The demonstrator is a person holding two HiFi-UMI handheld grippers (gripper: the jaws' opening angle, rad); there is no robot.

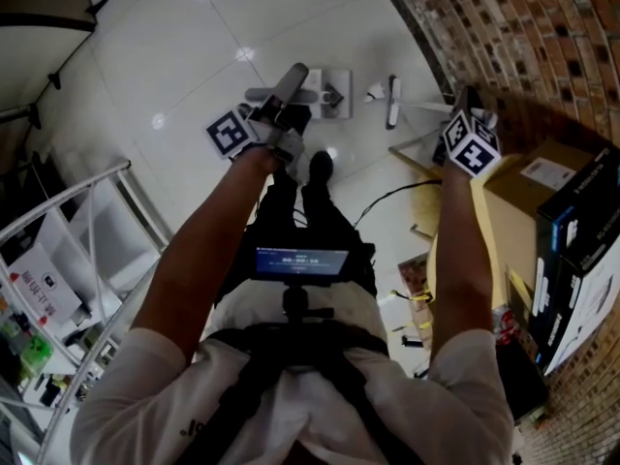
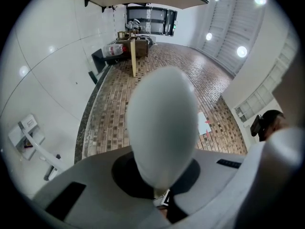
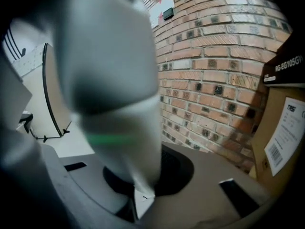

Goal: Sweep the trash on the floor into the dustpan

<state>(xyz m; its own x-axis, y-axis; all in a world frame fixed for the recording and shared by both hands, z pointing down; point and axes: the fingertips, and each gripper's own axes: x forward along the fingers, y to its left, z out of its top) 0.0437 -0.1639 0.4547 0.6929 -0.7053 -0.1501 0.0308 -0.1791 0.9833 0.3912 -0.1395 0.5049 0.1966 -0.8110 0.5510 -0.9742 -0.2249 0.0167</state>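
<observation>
Left gripper [image 2: 161, 189] is clenched on the rounded grey dustpan handle [image 2: 162, 123]; right gripper [image 3: 138, 187] grasps the pale broom handle [image 3: 114, 80], which bears a green band. The dustpan [image 1: 334, 95] rests on the white floor [image 1: 194, 56] ahead of the left gripper, with the broom head [image 1: 392, 102] near its right, close to the brick wall [image 1: 504, 27].

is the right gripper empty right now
No, the right gripper is shut on a pale handle with a green band.

The glossy white tiled floor [image 1: 194, 56] bears a dustpan [image 1: 332, 95], a black cable [image 1: 385, 199] and a cardboard box [image 1: 538, 187]
</observation>
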